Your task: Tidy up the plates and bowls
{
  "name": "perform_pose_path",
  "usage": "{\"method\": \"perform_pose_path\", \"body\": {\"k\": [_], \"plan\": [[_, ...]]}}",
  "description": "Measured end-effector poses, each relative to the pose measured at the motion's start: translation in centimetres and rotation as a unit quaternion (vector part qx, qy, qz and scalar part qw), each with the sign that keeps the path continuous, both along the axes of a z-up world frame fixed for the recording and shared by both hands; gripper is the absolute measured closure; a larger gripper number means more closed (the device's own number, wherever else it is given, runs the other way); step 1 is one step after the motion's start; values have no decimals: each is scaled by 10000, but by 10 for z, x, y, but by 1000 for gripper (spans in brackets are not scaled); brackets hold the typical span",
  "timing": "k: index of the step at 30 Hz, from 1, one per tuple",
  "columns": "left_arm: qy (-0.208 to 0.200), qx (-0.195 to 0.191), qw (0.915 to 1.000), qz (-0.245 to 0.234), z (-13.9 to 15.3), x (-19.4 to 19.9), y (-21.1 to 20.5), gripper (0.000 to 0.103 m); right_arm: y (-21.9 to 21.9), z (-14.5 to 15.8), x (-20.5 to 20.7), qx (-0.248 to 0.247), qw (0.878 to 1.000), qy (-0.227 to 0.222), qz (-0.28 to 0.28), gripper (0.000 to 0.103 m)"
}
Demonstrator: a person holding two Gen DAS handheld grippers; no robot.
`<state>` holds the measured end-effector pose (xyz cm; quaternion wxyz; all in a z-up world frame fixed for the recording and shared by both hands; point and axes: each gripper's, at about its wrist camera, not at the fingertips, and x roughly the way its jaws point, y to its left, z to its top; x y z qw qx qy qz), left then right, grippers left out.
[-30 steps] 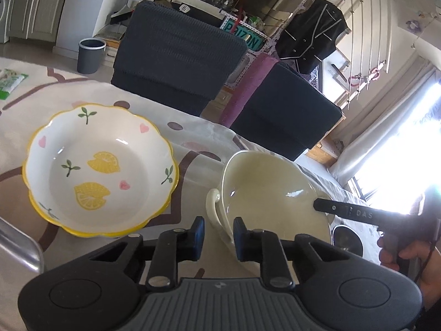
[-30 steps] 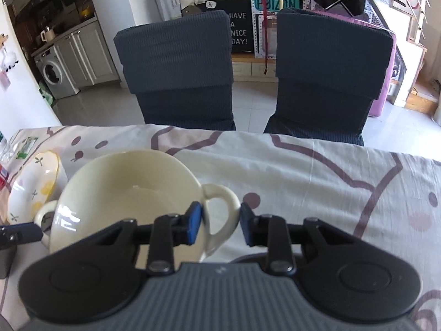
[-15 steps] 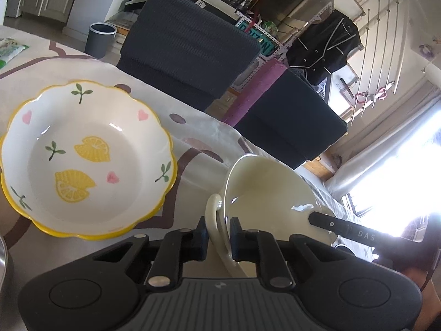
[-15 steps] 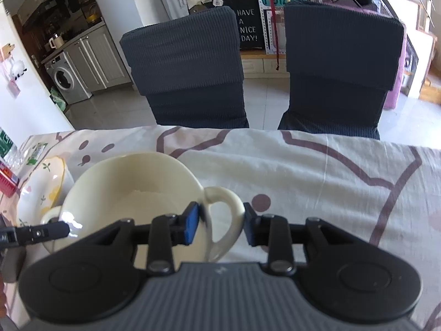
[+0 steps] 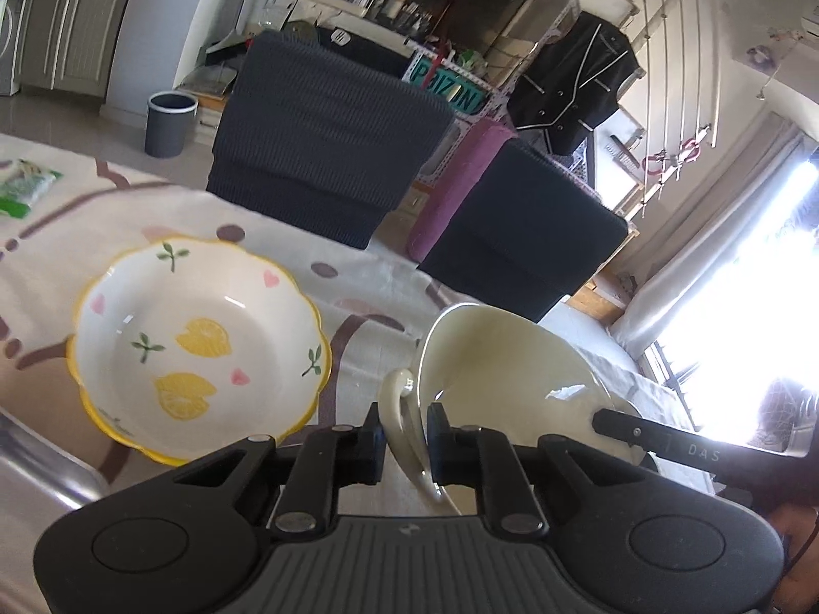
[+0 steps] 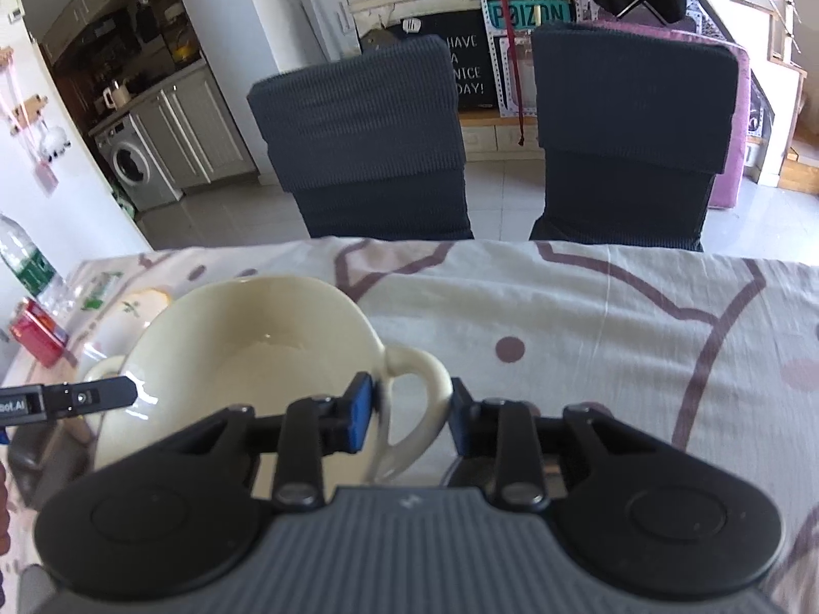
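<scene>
A cream two-handled bowl (image 5: 501,358) is held tilted above the tablecloth between both grippers. My left gripper (image 5: 404,435) is shut on its left handle (image 5: 396,409). My right gripper (image 6: 407,409) is shut on the right handle (image 6: 425,384) of the same bowl (image 6: 245,348). A white bowl with yellow lemons and a yellow rim (image 5: 197,353) sits on the table to the left of the cream bowl. Its edge shows in the right wrist view (image 6: 141,302).
Two dark chairs (image 6: 358,138) stand behind the table's far edge. A metal rim (image 5: 46,460) lies at lower left. A red box (image 6: 36,332), a water bottle (image 6: 23,261) and a green packet (image 5: 23,187) sit at the table's left end.
My left gripper closed on the cream bowl's left handle. The bowl rose a little and both grippers lifted with it.
</scene>
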<state>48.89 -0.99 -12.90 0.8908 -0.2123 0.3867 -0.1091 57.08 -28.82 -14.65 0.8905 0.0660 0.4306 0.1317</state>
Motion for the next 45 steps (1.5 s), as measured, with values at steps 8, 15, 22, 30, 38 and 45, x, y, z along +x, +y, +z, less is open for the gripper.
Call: {"method": "perform_pose_path", "body": {"k": [8,15,22,30,38,45], "plan": [[-184,-31,9997,-126,46,-48,15,85,10,50,-61,184,9992,-304,-162,71],[-222,-112,9996,-99,86,-104,39,85,26,97,-131,333,9979,-537,-142,73],[-468,17,9989,-75,122,-166,59,85,43,124,-198,549,9960,-703,-91,74],[-557,212,9982,-72,129,-217,78,85,60,123,-261,944,9932,-643,-204,75],[-114,258,9996,-65,88,-239,91,85,75,88,-292,1060,9934,-253,-369,75],[156,140,9998,0,64,-237,97,85,86,68,-297,857,9957,48,-359,75]]}}
